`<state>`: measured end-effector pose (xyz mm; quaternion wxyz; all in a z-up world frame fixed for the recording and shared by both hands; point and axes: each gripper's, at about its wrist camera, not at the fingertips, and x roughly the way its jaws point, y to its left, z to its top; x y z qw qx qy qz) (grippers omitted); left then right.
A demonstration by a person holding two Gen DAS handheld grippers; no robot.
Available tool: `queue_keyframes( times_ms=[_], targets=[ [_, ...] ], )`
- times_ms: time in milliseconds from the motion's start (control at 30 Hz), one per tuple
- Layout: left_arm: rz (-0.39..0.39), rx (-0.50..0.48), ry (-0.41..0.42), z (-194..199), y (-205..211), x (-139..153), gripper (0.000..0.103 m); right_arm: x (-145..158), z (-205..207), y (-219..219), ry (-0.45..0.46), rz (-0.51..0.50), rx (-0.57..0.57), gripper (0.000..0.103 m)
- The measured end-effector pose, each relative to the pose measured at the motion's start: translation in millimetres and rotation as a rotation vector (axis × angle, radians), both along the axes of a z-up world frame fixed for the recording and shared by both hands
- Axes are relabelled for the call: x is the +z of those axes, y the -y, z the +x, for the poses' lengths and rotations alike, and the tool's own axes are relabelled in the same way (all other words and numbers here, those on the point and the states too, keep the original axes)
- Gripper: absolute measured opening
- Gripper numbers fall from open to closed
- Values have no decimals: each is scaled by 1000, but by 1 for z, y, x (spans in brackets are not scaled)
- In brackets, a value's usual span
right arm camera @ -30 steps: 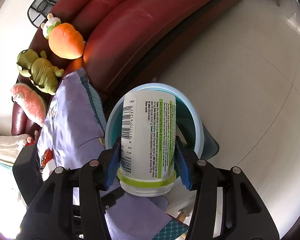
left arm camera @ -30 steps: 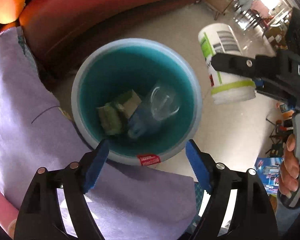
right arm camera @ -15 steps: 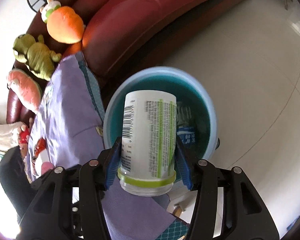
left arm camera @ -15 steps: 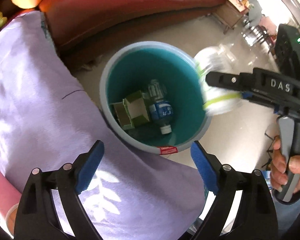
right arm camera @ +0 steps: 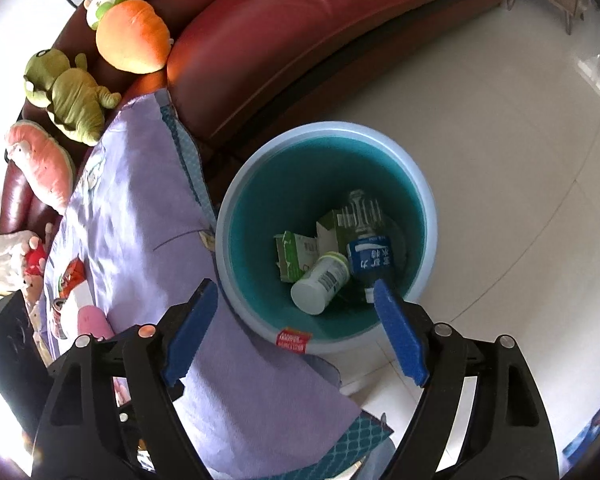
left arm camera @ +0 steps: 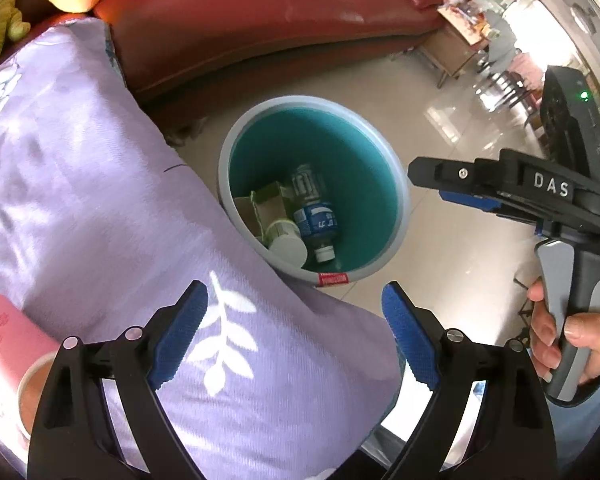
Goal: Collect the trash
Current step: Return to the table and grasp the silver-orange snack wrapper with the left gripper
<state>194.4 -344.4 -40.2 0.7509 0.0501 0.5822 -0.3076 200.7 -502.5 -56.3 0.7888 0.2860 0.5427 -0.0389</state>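
I keep the teal trash bin (right arm camera: pixel 420 216) on the floor tight against the purple-covered table (right arm camera: pixel 140 208), so a short reach drops things in. The white canister (right arm camera: pixel 320 282) lies inside beside the water bottle (right arm camera: pixel 370 258) and cartons (right arm camera: pixel 296 254). My right gripper (right arm camera: pixel 296 328), jaws just spread, hangs empty above it; my left gripper (left arm camera: pixel 296 334) gapes empty over the cloth.

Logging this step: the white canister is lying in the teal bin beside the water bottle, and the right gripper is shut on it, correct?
Not quite. The right gripper is open and empty, its jaws having just opened; the right wrist view shows the white canister lying loose in the teal bin beside the water bottle.
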Motion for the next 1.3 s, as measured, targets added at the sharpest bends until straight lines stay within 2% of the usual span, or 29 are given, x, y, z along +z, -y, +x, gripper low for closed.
queue_keyframes(
  times_ms=[367, 667, 800, 1067, 1300],
  targets=[
    [-51, 26, 59, -28, -47, 26, 91, 33, -23, -43, 21, -38, 19, 77],
    [-70, 98, 103, -51, -115, 41, 91, 53, -29, -108, 38, -62, 120, 77],
    [-66, 131, 121, -60, -151, 43, 91, 58, -32, -136, 43, -65, 159, 81],
    [-30, 200, 149, -72, -224, 35, 91, 51, -41, -194, 6, -58, 243, 84],
    [-4, 246, 99, -84, -266, 12, 91, 39, -41, -225, -29, -48, 291, 85]
  ],
)
